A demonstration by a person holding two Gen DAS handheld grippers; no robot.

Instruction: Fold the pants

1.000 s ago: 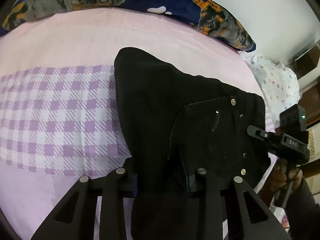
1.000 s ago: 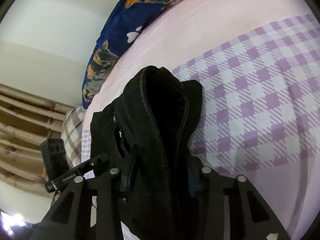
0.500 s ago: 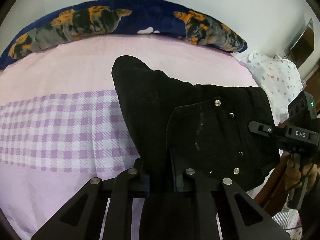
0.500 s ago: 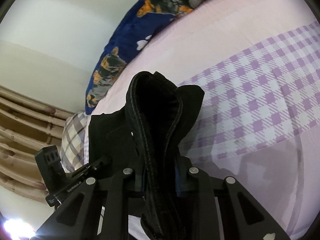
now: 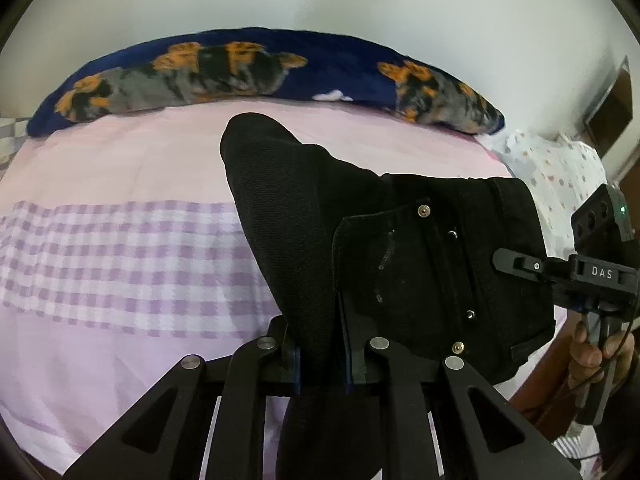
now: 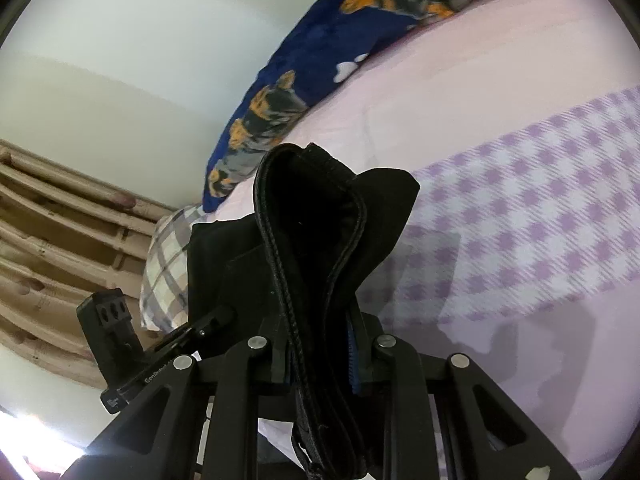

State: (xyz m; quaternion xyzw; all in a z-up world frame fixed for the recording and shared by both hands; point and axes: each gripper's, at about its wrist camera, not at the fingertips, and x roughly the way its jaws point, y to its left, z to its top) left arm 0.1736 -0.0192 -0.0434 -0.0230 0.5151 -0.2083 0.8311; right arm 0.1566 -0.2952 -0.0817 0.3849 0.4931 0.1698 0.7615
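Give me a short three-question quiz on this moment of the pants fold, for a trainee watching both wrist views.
1. True or false: both grippers are shut on the black pants.
2. What lies along the far edge of the bed?
3. Multiple choice: the right gripper grips A) a thick seamed edge B) a pillow C) nothing.

Key: 1 true; the left gripper also pinches cloth. 2 a navy blanket with an orange animal print. 3 A.

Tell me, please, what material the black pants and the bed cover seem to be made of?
Black pants: probably heavy cotton twill or denim, matte; metal rivets and thick stitched seams show. Bed cover: likely thin woven cotton, matte, with a printed lilac check band and soft creases.
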